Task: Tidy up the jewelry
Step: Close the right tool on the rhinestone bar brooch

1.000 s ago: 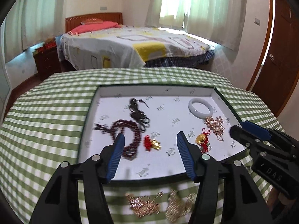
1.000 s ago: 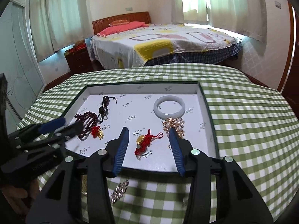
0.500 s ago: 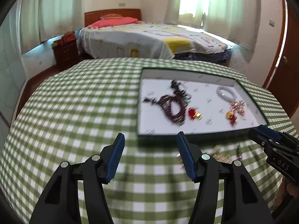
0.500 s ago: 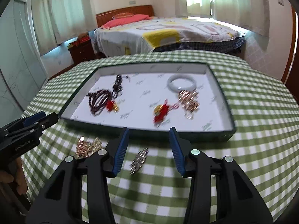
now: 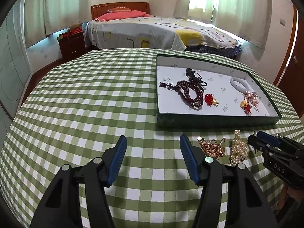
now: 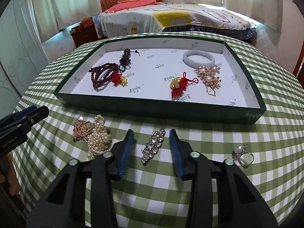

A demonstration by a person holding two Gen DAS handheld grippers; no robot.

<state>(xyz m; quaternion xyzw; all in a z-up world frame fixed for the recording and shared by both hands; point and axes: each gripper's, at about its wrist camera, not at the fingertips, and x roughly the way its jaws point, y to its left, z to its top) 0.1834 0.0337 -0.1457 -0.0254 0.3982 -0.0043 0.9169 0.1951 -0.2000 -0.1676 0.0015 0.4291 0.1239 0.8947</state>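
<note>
My right gripper [image 6: 151,133] hovers low over the checked tablecloth, its jaws closing around a rhinestone clip [image 6: 153,145] that lies between them; the pads do not touch it. A pearl cluster [image 6: 98,138] and a rose-gold chain [image 6: 80,128] lie to its left, a pearl ring [image 6: 242,153] to its right. Behind them stands the green tray [image 6: 152,112] holding a white bangle [image 6: 198,58], dark bead bracelet [image 6: 103,74], red-gold charms and a brooch. My left gripper [image 5: 153,138] is open over bare cloth, left of the chain [image 5: 210,148] and the tray [image 5: 209,120].
The round table's green checked cloth [image 5: 85,104] stretches wide to the left of the tray. A bed [image 5: 152,32] and a nightstand [image 5: 71,44] stand beyond the table's far edge. A wooden door [image 5: 292,72] is on the right.
Both grippers have drawn back from over the tray to the cloth in front of it. The left one swung leftward. The right one sank over the rhinestone clip and its jaws narrowed.
</note>
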